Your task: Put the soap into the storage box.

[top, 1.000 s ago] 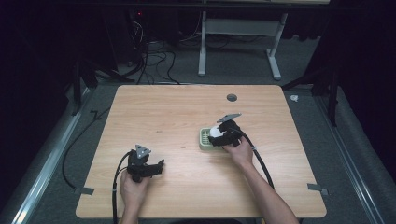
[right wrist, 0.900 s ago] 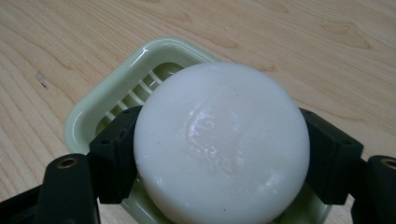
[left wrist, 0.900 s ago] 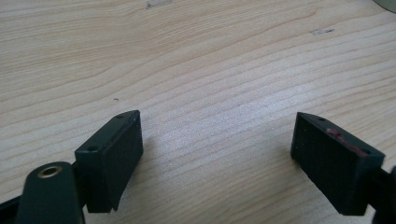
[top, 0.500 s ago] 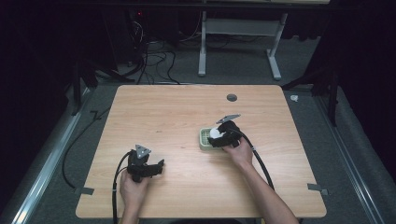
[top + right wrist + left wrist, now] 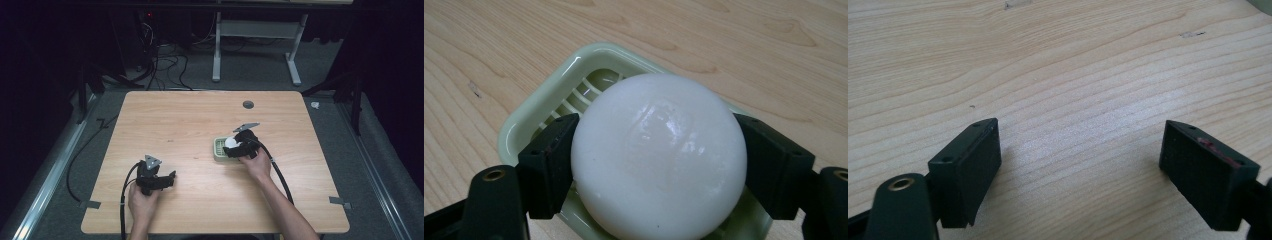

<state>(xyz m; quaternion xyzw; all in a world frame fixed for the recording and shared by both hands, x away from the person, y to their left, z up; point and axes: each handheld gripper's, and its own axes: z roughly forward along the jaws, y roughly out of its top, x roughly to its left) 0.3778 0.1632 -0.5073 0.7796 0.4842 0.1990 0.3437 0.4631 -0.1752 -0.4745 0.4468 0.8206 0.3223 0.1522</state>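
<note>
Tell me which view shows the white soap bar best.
The right gripper view: the white soap bar fills the frame close up, glossy and rounded, clamped between the right gripper's jaws over the pale green soap dish. The high view shows it as a small white spot. The left gripper view looks at bare table.

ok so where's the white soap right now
The white soap sits between the right claw's jaws, just over the pale green soap dish. In the high view it lies right of the table's centre, well away from the left claw.
</note>
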